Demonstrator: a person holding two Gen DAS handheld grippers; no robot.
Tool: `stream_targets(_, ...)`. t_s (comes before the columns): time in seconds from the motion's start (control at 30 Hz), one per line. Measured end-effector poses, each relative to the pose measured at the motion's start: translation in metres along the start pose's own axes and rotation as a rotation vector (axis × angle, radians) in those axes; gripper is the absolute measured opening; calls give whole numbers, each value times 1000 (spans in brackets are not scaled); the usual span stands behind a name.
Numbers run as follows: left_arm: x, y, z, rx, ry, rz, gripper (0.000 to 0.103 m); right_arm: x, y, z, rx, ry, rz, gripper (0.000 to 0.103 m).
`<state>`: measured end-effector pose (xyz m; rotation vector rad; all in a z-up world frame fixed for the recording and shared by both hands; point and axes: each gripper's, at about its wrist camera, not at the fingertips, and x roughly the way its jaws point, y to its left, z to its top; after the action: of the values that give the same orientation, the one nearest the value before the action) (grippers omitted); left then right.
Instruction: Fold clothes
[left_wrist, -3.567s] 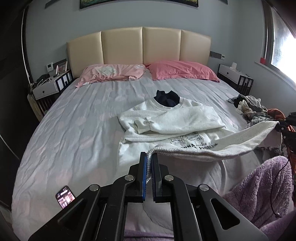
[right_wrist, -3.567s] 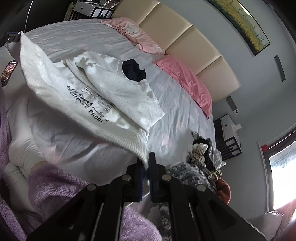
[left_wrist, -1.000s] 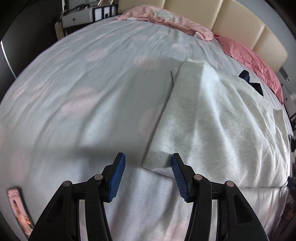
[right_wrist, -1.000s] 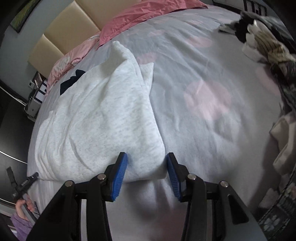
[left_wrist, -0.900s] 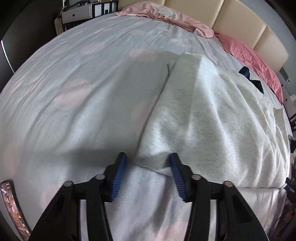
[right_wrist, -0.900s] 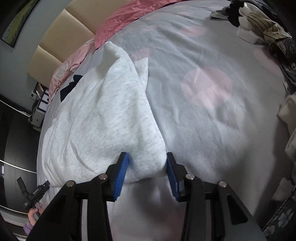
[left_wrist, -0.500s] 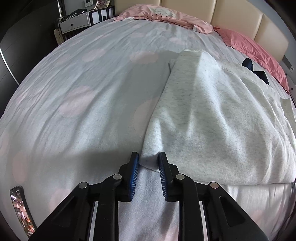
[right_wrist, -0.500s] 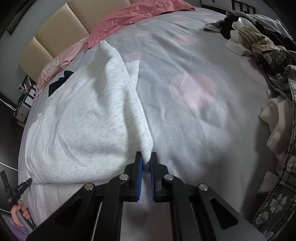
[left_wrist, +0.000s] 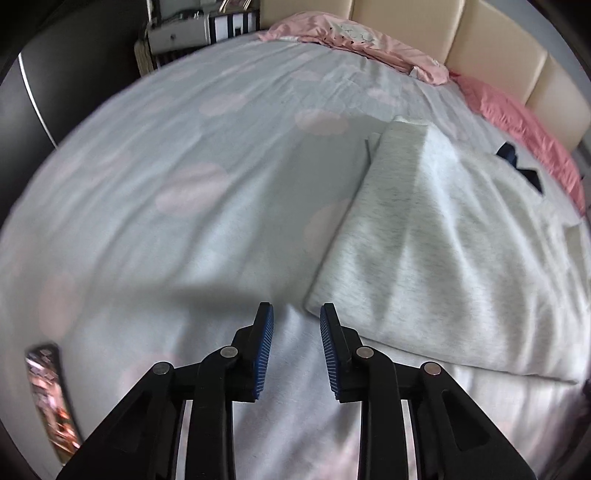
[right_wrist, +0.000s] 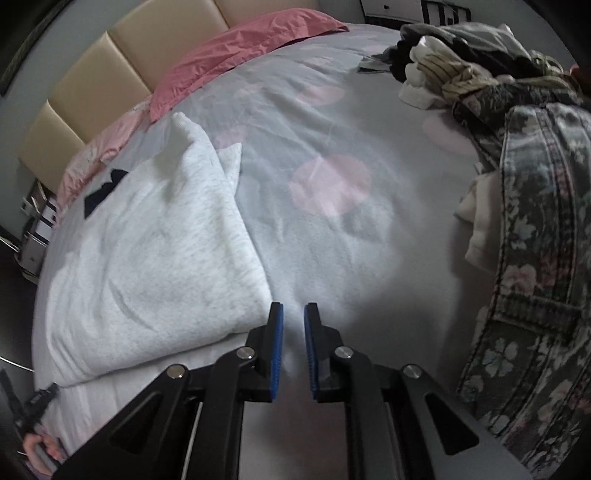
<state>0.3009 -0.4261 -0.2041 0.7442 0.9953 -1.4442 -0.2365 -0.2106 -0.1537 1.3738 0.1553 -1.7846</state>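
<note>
The sweatshirt (left_wrist: 443, 258) is matt, fuzzy heathered knit cloth on a smooth, lightly creased cotton bedsheet (left_wrist: 184, 184). The headboard (right_wrist: 110, 55) looks like padded, faintly glossy leather. Each tool (left_wrist: 295, 328) is matt black plastic with ribbed blue pads (left_wrist: 264, 350).

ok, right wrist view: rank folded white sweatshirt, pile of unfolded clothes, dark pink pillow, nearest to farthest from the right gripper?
From the right gripper, jaws opening with nothing between them:
1. Folded white sweatshirt: its corner lies just left of the fingertips.
2. Pile of unfolded clothes: along the right edge of the bed.
3. Dark pink pillow: far end, against the headboard.
</note>
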Motion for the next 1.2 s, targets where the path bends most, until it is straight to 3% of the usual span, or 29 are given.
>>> stream_targets(0.03,0,2,-1,-26,8,-38,45,1,0,-1,17,6,31,20)
stream_targets(0.07,-1,3,-3,-52,16,-77,47,2,0,-2,34,14,58,33)
stream_targets(0.1,-1,4,-5,-75,20,-115,48,4,0,-3,50,22,84,38)
stream_targets(0.43,13,-6,-22,-137,125,-292,48,16,2,-14,177,93,272,39)
stream_targets(0.6,19,-2,-23,-181,134,-334,54,30,-2,-19,267,137,339,49)
stream_targets(0.8,23,-5,-22,-165,115,-328,54,43,-1,-16,295,143,382,50)
stream_targets(0.9,19,-12,-22,-117,89,-293,54,43,6,-15,253,130,364,50)
stream_targets(1.03,2,-36,-23,83,-22,-157,54,23,37,-10,23,58,225,50)
stream_targets(1.2,-4,-68,-37,354,-91,-19,54,8,88,-19,-339,-29,46,50)
